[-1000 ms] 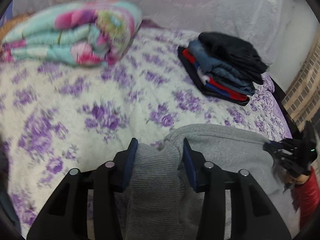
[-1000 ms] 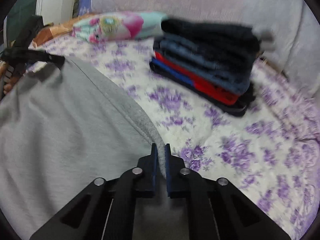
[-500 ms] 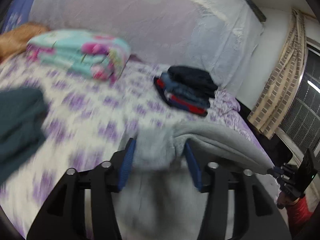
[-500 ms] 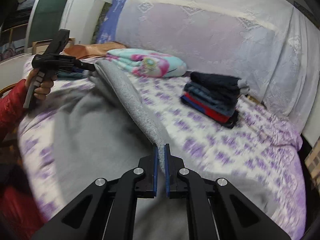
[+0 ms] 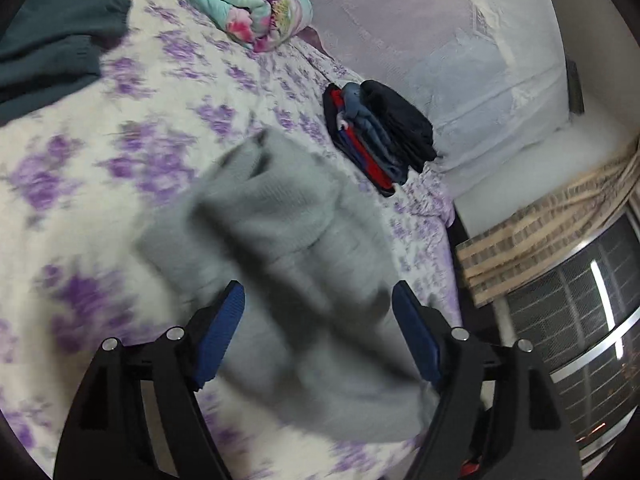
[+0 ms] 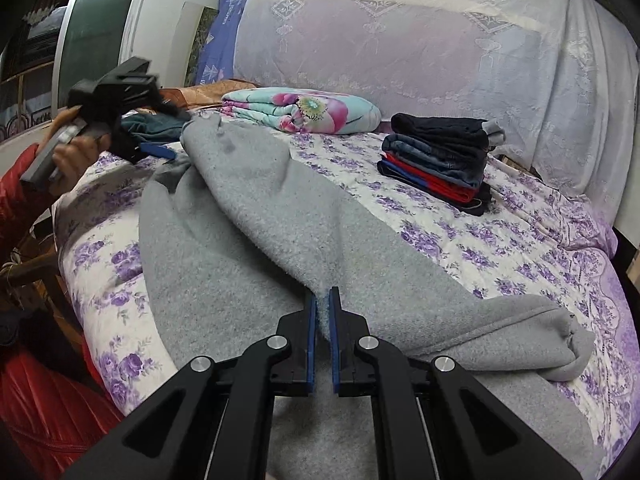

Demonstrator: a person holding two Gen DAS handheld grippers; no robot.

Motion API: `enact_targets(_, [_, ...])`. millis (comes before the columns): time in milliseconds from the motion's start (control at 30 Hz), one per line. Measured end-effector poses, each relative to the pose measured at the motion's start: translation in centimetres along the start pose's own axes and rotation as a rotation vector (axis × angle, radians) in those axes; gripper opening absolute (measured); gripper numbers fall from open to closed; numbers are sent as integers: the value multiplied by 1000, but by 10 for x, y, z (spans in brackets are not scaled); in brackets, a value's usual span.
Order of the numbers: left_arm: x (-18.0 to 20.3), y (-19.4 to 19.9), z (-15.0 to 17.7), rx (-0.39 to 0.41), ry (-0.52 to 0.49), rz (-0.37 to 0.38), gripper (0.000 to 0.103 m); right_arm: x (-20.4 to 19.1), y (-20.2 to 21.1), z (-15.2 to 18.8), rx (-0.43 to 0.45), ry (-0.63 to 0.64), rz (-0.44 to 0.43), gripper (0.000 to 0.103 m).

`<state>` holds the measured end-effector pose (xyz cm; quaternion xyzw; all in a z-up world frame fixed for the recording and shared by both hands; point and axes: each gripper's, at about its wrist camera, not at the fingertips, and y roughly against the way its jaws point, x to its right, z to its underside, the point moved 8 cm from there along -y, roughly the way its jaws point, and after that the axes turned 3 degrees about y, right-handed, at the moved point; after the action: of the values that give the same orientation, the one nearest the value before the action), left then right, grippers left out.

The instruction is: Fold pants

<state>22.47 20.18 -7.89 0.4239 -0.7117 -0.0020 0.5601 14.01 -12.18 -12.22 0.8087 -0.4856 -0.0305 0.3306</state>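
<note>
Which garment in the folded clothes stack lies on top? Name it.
The black garment tops the stack, above the blue denim pieces; the red one lies lower down.

A bed (image 6: 520, 248) with a purple-flowered cover is filling the room. White lace cloth (image 6: 400, 40) is hanging along the far wall. A barred window (image 5: 580, 320) and striped curtain (image 5: 540, 232) are standing at the right, a glass door (image 6: 96, 36) at the far left.

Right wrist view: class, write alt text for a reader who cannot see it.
The right gripper is shut on a fold of grey sweatpants spread over a purple-flowered bedspread. At far left, a hand holds the left gripper by the pants' other end. Behind lie a stack of folded clothes and a folded floral blanket.
</note>
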Motion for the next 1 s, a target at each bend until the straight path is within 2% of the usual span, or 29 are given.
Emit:
enact_targets(100, [0, -15, -14, 9, 13, -87, 73, -2, 2, 1, -2, 7, 9, 6])
enact_targets(133, [-2, -18, -15, 4, 24, -101, 67, -2, 2, 0, -2, 8, 13, 6])
enact_targets(167, [-4, -22, -17, -6, 34, -108, 50, -2, 3, 0, -1, 7, 14, 6])
enact_targets(200, [-6, -22, -18, -6, 36, -118, 44, -1, 6, -2, 4, 5, 17, 6])
enact_targets(267, [-3, -9, -18, 11, 18, -85, 30, -4, 19, -7, 31, -7, 11, 6])
enact_targets(400, [-1, 14, -3, 25, -69, -86, 30, -19, 38, -7, 24, 29, -22, 6])
enact_targets(500, [-36, 10, 14, -34, -14, -85, 30, -39, 30, 14, -43, 32, -70, 7])
enact_targets(533, [-45, 7, 17, -51, 12, -61, 27, -45, 25, 23, -69, 35, -76, 7])
enact_targets(600, [-53, 9, 22, -44, 33, 34, 26, -53, 17, 35, -93, 36, -68, 7])
enact_targets(633, [-52, 11, 24, -41, 23, 34, 26, -53, 15, 37, -94, 21, -66, 7])
enact_targets(733, [-45, 17, 25, -22, -21, -18, 26, -51, 18, 33, -80, 6, -66, 6])
enact_targets(833, [-26, 29, 23, 15, -119, -77, 27, -43, 35, 14, -22, 13, -39, 6])
enact_targets(867, [-20, 32, 22, 30, -156, -102, 27, -41, 42, 8, 0, 2, -44, 0])
enact_targets(933, [-19, 32, 22, 28, -168, -119, 28, -42, 52, 0, 26, -30, -89, 0])
enact_targets(1000, [-32, 27, 22, -1, -131, -128, 28, -53, 47, 5, -13, -25, -130, 0])
